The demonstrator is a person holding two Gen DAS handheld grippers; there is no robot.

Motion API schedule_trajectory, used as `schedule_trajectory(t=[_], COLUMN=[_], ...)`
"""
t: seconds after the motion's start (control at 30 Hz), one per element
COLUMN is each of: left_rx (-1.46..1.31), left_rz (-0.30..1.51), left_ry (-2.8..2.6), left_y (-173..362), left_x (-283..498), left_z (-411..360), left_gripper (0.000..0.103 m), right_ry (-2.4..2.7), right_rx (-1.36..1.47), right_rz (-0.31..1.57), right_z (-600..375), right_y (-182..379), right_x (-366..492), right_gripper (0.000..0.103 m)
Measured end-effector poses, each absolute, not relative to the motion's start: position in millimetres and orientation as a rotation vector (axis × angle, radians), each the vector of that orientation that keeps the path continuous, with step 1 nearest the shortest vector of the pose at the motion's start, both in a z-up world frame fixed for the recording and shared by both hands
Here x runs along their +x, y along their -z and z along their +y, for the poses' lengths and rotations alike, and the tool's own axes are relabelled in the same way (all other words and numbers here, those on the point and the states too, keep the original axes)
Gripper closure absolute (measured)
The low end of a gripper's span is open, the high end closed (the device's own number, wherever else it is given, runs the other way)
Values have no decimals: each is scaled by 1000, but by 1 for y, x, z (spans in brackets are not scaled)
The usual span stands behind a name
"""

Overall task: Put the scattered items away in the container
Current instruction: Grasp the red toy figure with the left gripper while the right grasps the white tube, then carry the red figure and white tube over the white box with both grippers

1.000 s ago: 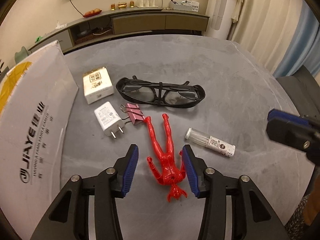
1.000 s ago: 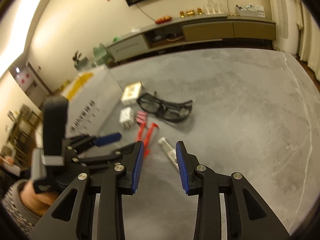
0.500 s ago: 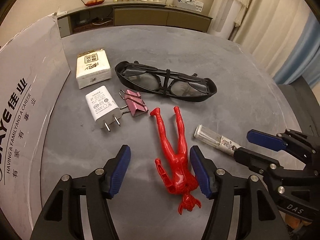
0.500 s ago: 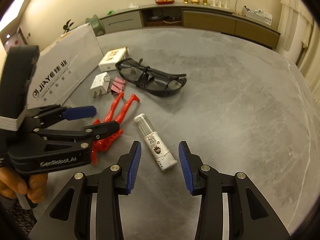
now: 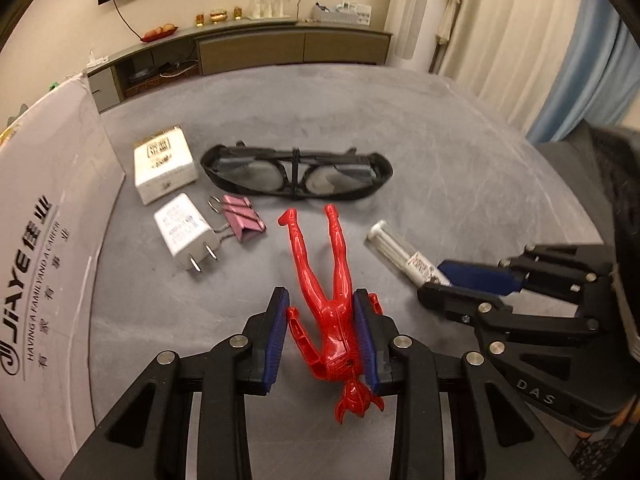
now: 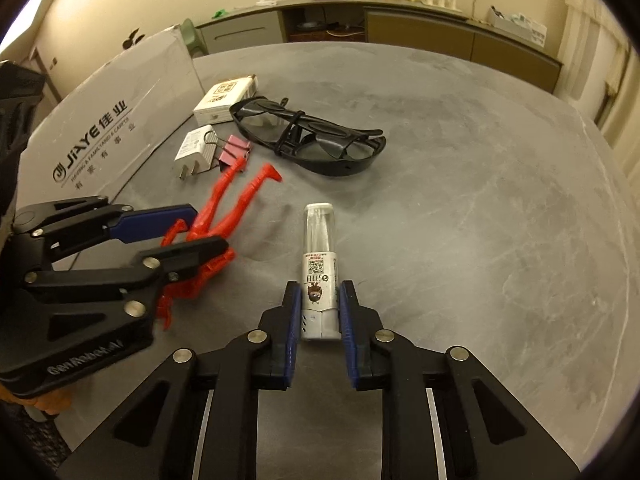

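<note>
Two grips we note: left gripper (image 5: 321,334) fingers pinching red figure (image 5: 326,280); right gripper (image 6: 319,312) fingers pinching spray bottle (image 6: 319,268) beside it, on the tabletop (image 6: 460,200).

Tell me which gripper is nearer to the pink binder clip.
Left. The left gripper straddles the red action figure, just below the pink binder clip. The right gripper brackets the spray bottle, farther off.

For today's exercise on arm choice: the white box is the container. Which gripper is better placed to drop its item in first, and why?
Left. The left gripper, closed around the red figure, sits nearer the white box; the right gripper, around the spray bottle, is farther.
</note>
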State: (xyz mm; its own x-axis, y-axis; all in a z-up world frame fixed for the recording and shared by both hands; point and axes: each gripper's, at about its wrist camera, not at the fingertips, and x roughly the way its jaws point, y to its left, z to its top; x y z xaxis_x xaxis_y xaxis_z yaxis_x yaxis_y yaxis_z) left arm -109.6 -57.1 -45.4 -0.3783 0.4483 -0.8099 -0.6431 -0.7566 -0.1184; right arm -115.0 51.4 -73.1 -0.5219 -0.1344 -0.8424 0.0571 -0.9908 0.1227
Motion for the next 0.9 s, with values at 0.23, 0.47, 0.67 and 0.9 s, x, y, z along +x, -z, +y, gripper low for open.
schedule_trajectory(t=[0.23,0.47,0.67,0.9], left_rx=[-1155,-1133,-1123,-1099], left_rz=[221,179,148,104], left_ry=[-2157,-2170,-2188,-2215], left_y=[33,22,14,1], left_x=[-114,-120,-124,-127], left_z=[-69,-69,-77,-90], left_gripper=[69,69,69,69], right_ry=[2636,2630,2630,2649], right_rx=[1460,1417,1386,1347], right_rz=[-259,-281,-277,-267], right_z=[57,49,40,33], right_y=[66,55,47,37], right_x=[-114,-113,-113,-110], right_gripper=[83,83,83,83])
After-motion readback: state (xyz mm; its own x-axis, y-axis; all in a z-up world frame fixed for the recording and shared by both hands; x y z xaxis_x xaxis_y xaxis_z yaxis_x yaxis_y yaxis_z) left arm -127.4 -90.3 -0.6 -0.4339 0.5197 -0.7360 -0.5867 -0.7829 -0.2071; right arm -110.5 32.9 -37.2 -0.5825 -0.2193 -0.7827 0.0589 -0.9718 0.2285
